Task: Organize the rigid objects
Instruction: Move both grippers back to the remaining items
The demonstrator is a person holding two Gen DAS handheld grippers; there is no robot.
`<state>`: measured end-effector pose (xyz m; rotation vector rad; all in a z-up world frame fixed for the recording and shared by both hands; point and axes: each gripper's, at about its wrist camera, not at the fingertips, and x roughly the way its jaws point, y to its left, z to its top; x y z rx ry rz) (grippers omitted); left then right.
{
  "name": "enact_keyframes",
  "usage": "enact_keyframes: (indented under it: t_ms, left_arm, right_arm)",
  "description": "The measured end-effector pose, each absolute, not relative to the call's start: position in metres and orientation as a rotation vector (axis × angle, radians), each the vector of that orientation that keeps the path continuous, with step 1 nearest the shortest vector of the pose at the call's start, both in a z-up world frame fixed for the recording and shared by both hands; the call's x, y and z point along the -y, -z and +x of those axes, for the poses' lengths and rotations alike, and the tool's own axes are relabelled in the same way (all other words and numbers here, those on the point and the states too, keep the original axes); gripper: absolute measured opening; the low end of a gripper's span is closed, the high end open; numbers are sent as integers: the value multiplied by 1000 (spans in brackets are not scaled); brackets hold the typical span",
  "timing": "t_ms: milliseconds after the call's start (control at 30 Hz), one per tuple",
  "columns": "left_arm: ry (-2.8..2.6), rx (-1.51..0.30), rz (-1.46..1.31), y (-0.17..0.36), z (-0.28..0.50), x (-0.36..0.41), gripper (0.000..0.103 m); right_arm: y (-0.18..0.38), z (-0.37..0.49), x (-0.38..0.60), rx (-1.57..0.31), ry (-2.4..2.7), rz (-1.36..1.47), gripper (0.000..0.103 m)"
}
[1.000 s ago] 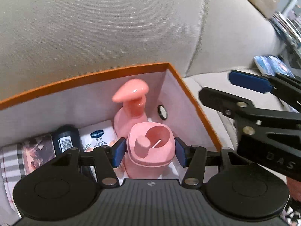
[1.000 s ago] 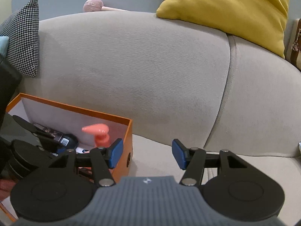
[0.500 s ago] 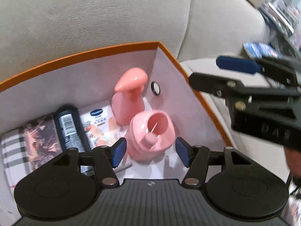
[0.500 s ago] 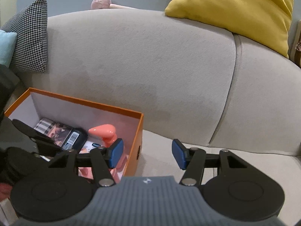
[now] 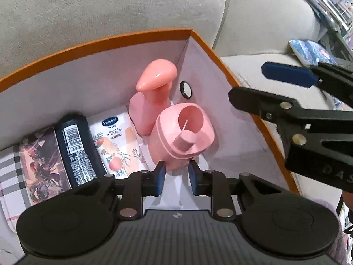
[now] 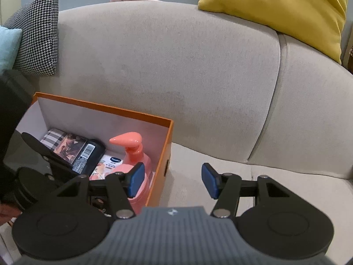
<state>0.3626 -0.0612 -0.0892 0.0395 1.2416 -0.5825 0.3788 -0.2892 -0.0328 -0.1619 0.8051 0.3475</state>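
Two views share the orange box, but only the left wrist view looks into it: the pink jar leans against the pink pump bottle at the box's 3 o'clock end, and the left gripper is closing on nothing just before it. Only the right wrist view shows the yellow cushion at 1 o'clock and the right gripper, spread and empty, above the sofa seat.
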Motion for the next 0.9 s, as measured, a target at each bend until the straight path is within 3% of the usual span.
enact_keyframes:
  t_ms: [233, 633, 900]
  left_arm:
    - [565, -1219, 24, 82, 358, 53, 29]
    - [562, -977, -72, -4, 264, 3, 29]
    - [477, -981, -178, 15, 171, -43, 29]
  right_arm:
    - [26, 375, 288, -805, -359, -166, 59]
    - [-27, 310, 286, -723, -405, -84, 58]
    - [-10, 211, 290, -786, -450, -15, 47]
